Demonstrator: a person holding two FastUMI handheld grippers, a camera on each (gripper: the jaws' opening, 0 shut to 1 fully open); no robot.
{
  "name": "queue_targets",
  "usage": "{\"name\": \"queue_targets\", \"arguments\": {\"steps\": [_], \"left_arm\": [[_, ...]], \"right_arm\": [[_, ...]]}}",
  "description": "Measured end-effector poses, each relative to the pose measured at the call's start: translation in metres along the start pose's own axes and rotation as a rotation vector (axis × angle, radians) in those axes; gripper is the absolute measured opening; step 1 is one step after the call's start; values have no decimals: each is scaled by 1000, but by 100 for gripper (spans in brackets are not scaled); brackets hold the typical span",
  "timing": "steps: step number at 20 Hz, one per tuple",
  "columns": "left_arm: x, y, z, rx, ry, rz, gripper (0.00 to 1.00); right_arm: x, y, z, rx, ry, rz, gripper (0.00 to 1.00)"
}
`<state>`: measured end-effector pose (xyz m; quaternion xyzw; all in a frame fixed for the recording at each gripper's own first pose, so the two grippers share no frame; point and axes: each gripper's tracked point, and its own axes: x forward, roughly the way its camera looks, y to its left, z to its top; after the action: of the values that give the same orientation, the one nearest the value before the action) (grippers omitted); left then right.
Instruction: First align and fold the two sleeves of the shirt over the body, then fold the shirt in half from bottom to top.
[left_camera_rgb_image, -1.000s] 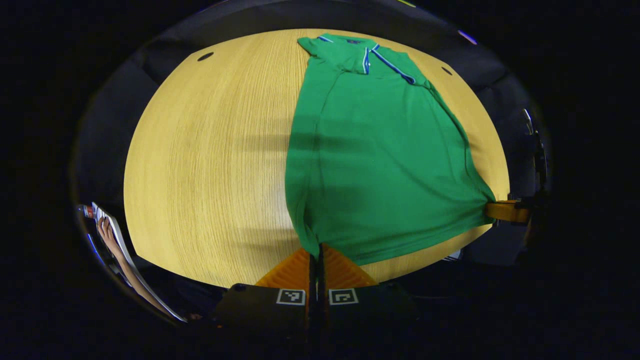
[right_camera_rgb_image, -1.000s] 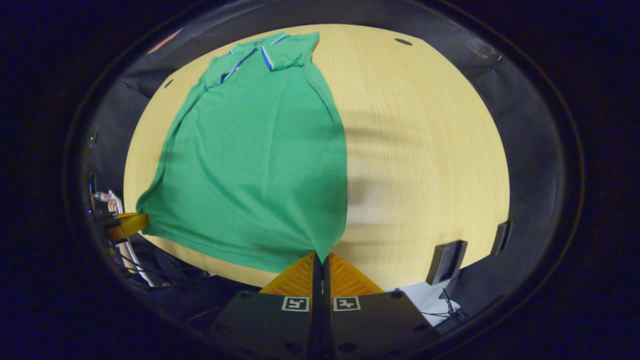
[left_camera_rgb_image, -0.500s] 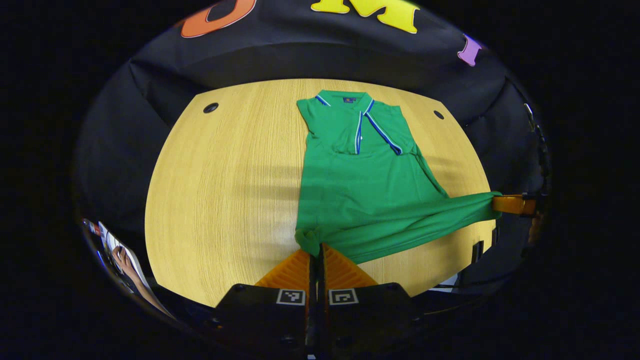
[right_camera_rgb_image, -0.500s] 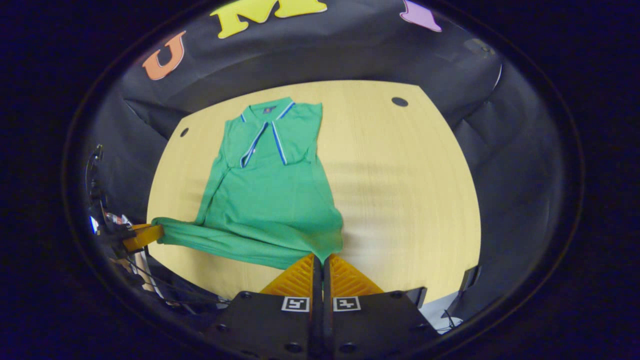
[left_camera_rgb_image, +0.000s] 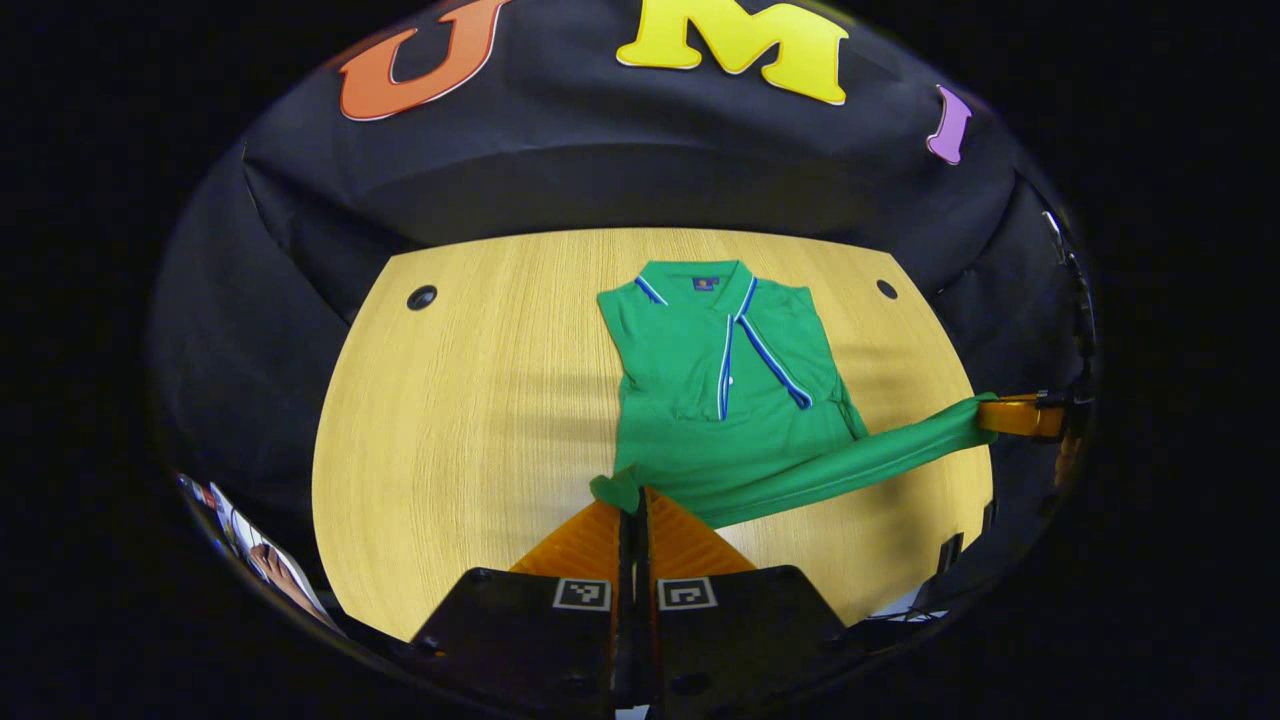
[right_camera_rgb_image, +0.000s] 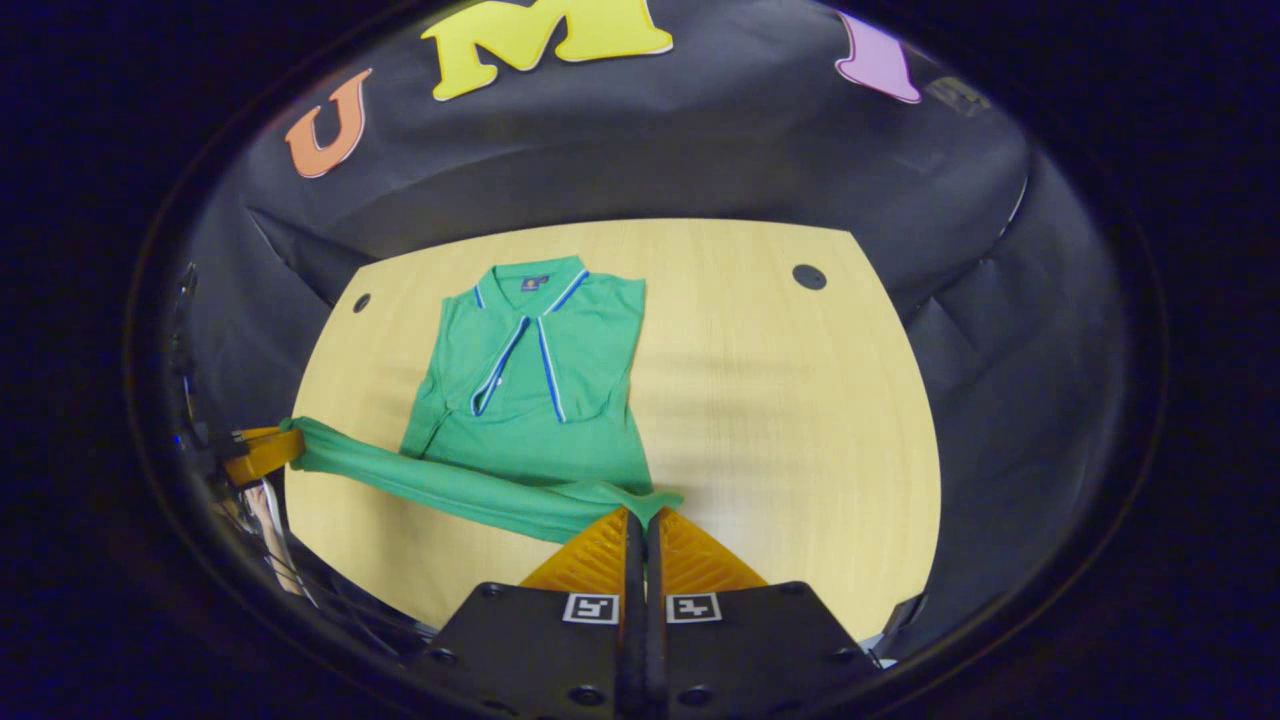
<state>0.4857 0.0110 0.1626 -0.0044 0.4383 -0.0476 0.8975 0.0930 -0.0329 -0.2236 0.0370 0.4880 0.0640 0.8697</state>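
- Since a second ago, carried up and forward: hem of the green shirt (left_camera_rgb_image: 700, 380) lifted clear off the wooden table (left_camera_rgb_image: 470, 400), near half of the body now gathered into a stretched band instead of lying flat
- Seen in the left gripper view: left gripper (left_camera_rgb_image: 632, 505) with fingers pressed together, pinching one bottom corner of the shirt right at the tips, a small bunch of cloth spilling just to the left of them
- Stretched from those tips off to the right: taut hem band, ending at the right gripper (left_camera_rgb_image: 1000, 415), seen far off at the right edge, clamped on the other corner
- Seen in the right gripper view: right gripper (right_camera_rgb_image: 640, 512) likewise closed, fingers nipping the opposite bottom corner at the tips
- Running from there to the left: same band of cloth, reaching the left gripper (right_camera_rgb_image: 265, 450) at the left edge
- Beyond both pairs of fingers: upper part of the shirt flat on the table, collar (right_camera_rgb_image: 530, 285) farthest away, sleeves already folded over the body, blue-and-white trim showing along their edges
- Two dark round holes (left_camera_rgb_image: 421, 296) in the table's far corners, either side of the collar
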Motion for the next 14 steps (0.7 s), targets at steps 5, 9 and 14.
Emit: {"name": "queue_targets", "arguments": {"steps": [5,9,14], "left_arm": [[22,8,50,3,-55,24,3],[47,20,87,4,-95,48,3],[93,34,125,-5,-117,72,3]], "right_arm": [[19,0,61,-1,-70,-1,2],[38,2,104,-1,-115,-9,2],[83,11,154,-66,-191,-39,1]]}}
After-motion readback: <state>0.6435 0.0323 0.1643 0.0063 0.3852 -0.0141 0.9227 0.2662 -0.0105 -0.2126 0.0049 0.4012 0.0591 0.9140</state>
